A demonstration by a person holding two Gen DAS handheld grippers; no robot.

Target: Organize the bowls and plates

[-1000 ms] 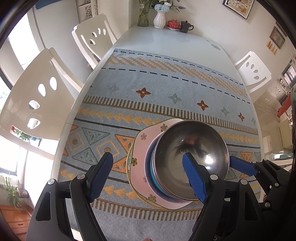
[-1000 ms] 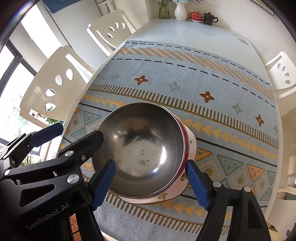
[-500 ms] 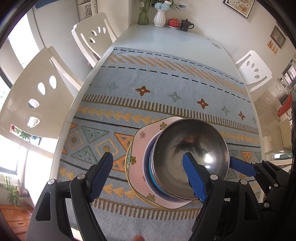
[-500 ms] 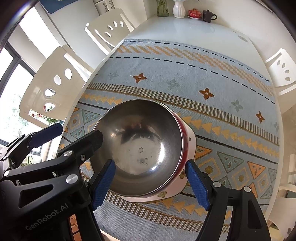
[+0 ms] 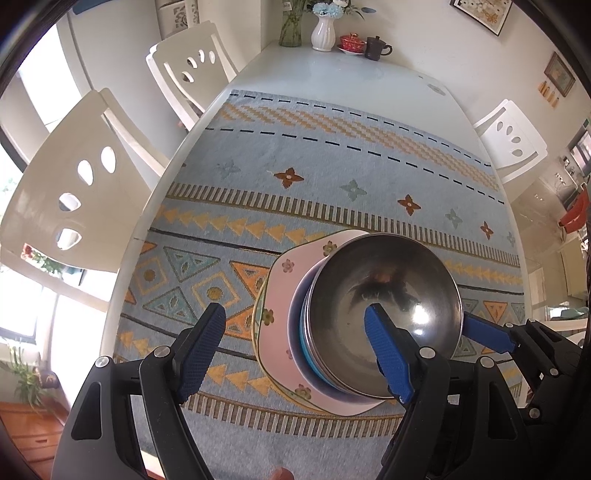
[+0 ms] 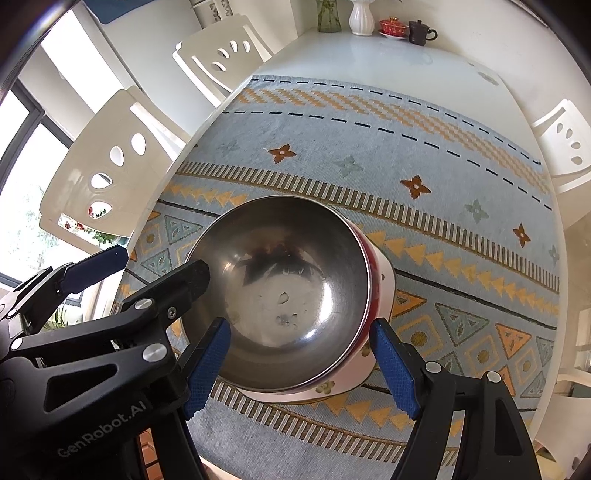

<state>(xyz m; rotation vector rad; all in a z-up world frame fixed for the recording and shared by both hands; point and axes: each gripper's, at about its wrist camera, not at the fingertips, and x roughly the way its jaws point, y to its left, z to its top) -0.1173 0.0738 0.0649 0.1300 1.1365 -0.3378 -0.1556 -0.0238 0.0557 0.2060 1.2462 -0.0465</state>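
A steel bowl (image 5: 384, 306) sits on top of a stack: blue and purple dishes (image 5: 299, 332) under it, then a pink flowered plate (image 5: 280, 295), on a patterned table runner. In the right wrist view the steel bowl (image 6: 288, 280) hides most of the stack; a red rim (image 6: 373, 280) and the pink plate's edge (image 6: 332, 387) show. My left gripper (image 5: 295, 343) is open, its right finger above the bowl's near side. My right gripper (image 6: 303, 362) is open and empty, its fingers on either side of the bowl's near rim.
The white table (image 5: 332, 70) holds a vase (image 5: 323, 31), a red lidded cup (image 5: 351, 40) and a dark mug (image 5: 375, 48) at its far end. White chairs (image 5: 66, 177) stand on the left and another chair (image 5: 513, 140) on the right. The runner (image 5: 314, 158) covers most of the table.
Both grippers have drawn back slightly toward the near table edge; the stack sits a little farther from the fingers. The bowl and plates have not moved.
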